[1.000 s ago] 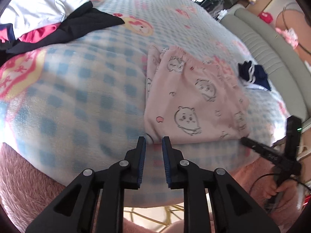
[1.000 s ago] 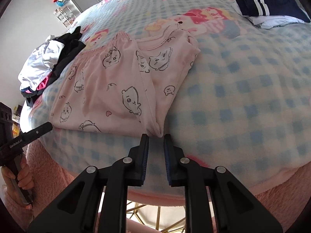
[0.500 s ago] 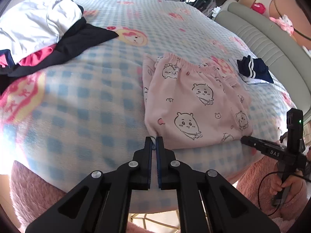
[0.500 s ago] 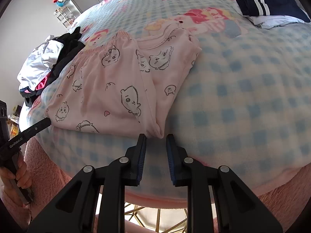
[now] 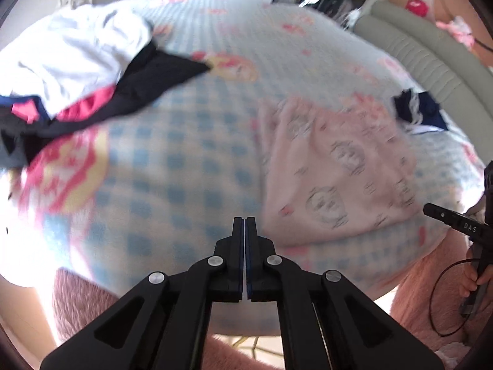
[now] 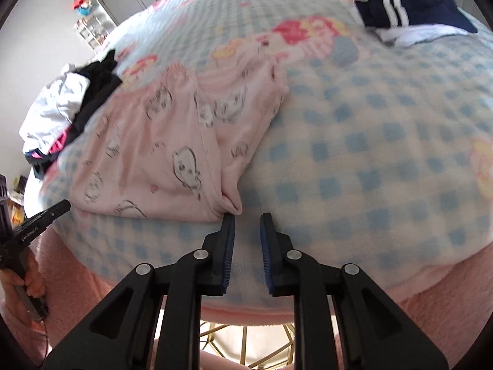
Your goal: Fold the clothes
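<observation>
Folded pink pyjama trousers [image 5: 332, 166] with cartoon faces lie flat on the blue checked blanket [image 5: 172, 166]; they also show in the right wrist view [image 6: 172, 151]. My left gripper [image 5: 245, 225] is shut and empty, just left of the trousers' near corner. My right gripper [image 6: 247, 220] is open and empty, its left finger touching the trousers' near right corner. Each gripper shows at the edge of the other's view, the right one [image 5: 446, 222] and the left one [image 6: 46, 215].
A heap of white, black and pink clothes [image 5: 77, 71] lies at the far left of the bed, also visible in the right wrist view [image 6: 67, 104]. A folded navy garment [image 6: 413, 15] lies at the far right. A grey headboard [image 5: 431, 46] runs behind. The bed edge is just below the grippers.
My left gripper closed, then swung left off the trousers' corner. My right gripper opened wider and stayed at the trousers' right corner.
</observation>
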The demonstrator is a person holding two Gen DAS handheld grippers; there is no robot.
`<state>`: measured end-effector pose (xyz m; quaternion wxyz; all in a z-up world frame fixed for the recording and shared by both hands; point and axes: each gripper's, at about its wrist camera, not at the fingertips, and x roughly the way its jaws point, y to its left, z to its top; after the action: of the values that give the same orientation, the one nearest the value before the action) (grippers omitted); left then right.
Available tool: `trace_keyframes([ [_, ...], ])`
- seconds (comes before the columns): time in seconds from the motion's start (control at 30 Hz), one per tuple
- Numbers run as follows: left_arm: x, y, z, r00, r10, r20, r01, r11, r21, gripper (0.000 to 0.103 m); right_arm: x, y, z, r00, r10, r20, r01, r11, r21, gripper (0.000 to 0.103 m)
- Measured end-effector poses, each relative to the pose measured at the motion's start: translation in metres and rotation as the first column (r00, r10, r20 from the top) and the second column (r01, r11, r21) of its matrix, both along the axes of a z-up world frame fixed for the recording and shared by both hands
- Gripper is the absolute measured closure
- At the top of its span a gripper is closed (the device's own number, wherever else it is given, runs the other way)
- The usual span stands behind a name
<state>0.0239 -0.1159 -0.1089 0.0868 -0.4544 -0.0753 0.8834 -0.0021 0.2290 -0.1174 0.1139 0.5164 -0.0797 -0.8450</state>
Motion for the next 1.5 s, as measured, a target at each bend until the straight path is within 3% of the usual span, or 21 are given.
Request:
trace_keyframes([
  [0.03, -0.003, 0.006, 0.005, 0.999, -0.023, -0.024, 0.023, 1.000, 0.011, 0.098, 0.000, -0.001, 0.012, 0.999, 0.008, -0.038, -0.007, 1.000, 0.009, 0.084],
  [0.13, -0.024, 0.033, 0.007, 0.993, -0.103, -0.053, 0.106, 0.993, 0.049, 0.077, -0.013, -0.018, 0.036, 0.989, 0.076, -0.126, -0.075, 0.997, 0.015, 0.081],
  [0.2, -0.037, 0.052, -0.003, 0.990, -0.140, -0.030, 0.142, 0.987, 0.070, 0.070, -0.025, -0.037, 0.031, 0.984, 0.131, -0.124, -0.130, 0.991, 0.015, 0.081],
  [0.27, -0.047, 0.065, -0.016, 0.990, -0.142, 0.004, 0.142, 0.988, 0.054, 0.070, -0.038, -0.057, 0.017, 0.979, 0.180, -0.091, -0.180, 0.984, 0.011, 0.081],
  [0.33, -0.052, 0.070, -0.030, 0.993, -0.104, 0.059, 0.106, 0.994, -0.027, 0.070, -0.041, -0.065, -0.002, 0.980, 0.195, -0.042, -0.193, 0.980, 0.038, 0.082],
  [0.4, -0.049, 0.054, -0.034, 0.995, -0.059, 0.079, 0.060, 0.998, -0.015, 0.072, -0.037, -0.060, -0.014, 0.983, 0.184, -0.022, -0.179, 0.976, 0.126, 0.096],
  [0.47, -0.046, 0.035, -0.033, 0.995, -0.016, 0.095, 0.012, 0.999, 0.036, 0.075, -0.033, -0.052, -0.022, 0.987, 0.160, -0.002, -0.158, 0.971, 0.179, 0.101],
  [0.53, -0.046, 0.026, -0.023, 0.997, -0.008, 0.073, 0.003, 0.997, 0.079, 0.074, -0.031, -0.040, -0.015, 0.992, 0.125, 0.003, -0.124, 0.975, 0.184, 0.100],
  [0.6, -0.047, 0.025, -0.010, 0.999, -0.026, 0.025, 0.024, 0.995, 0.093, 0.070, -0.029, -0.039, 0.000, 0.993, 0.112, -0.036, -0.100, 0.966, 0.239, 0.089],
  [0.7, -0.065, 0.046, 0.001, 0.994, -0.103, -0.028, 0.106, 0.988, 0.109, 0.068, -0.037, -0.050, 0.026, 0.981, 0.171, -0.091, -0.163, 0.982, 0.098, 0.085],
  [0.8, -0.090, 0.073, -0.006, 0.987, -0.161, -0.012, 0.162, 0.981, 0.102, 0.068, -0.054, -0.080, 0.025, 0.959, 0.268, -0.087, -0.270, 0.963, -0.018, 0.083],
  [0.87, -0.099, 0.082, -0.018, 0.986, -0.163, 0.019, 0.163, 0.986, 0.037, 0.068, -0.064, -0.103, 0.011, 0.944, 0.324, -0.067, -0.324, 0.946, 0.019, 0.083],
  [0.97, -0.106, 0.078, -0.032, 0.991, -0.118, 0.065, 0.121, 0.992, -0.046, 0.069, -0.073, -0.112, -0.017, 0.953, 0.303, -0.001, -0.301, 0.947, 0.116, 0.086],
  [1.07, -0.107, 0.078, -0.027, 0.991, -0.123, 0.043, 0.124, 0.992, -0.018, 0.084, -0.072, -0.087, -0.024, 0.971, 0.238, -0.008, -0.235, 0.963, 0.131, 0.090],
  [1.1, -0.107, 0.078, -0.025, 0.992, -0.124, 0.036, 0.125, 0.992, -0.009, 0.084, -0.071, -0.078, -0.021, 0.978, 0.206, -0.017, -0.201, 0.967, 0.155, 0.100],
  [1.13, -0.108, 0.078, -0.023, 0.992, -0.126, 0.029, 0.126, 0.992, 0.001, 0.084, -0.070, -0.071, -0.018, 0.982, 0.186, -0.022, -0.180, 0.970, 0.161, 0.101],
  [1.23, -0.109, 0.078, -0.017, 0.992, -0.130, 0.007, 0.130, 0.991, 0.029, 0.071, -0.070, -0.058, -0.005, 0.985, 0.166, -0.042, -0.159, 0.979, 0.131, 0.094],
  [1.3, -0.110, 0.078, -0.013, 0.991, -0.132, -0.007, 0.132, 0.990, 0.047, 0.066, -0.067, -0.064, 0.002, 0.977, 0.202, -0.063, -0.194, 0.974, 0.118, 0.083],
  [1.37, -0.111, 0.078, -0.009, 0.991, -0.134, -0.022, 0.135, 0.989, 0.066, 0.066, -0.067, -0.075, 0.002, 0.968, 0.241, -0.065, -0.233, 0.966, 0.111, 0.081],
  [1.43, -0.121, 0.075, -0.023, 0.995, -0.086, 0.047, 0.088, 0.995, -0.038, 0.066, -0.071, -0.080, -0.011, 0.974, 0.224, -0.015, -0.219, 0.961, 0.168, 0.081],
  [1.5, -0.113, 0.052, -0.021, 0.997, -0.020, 0.070, 0.021, 1.000, -0.019, 0.077, -0.070, -0.075, -0.019, 0.981, 0.196, 0.000, -0.192, 0.963, 0.189, 0.089],
])
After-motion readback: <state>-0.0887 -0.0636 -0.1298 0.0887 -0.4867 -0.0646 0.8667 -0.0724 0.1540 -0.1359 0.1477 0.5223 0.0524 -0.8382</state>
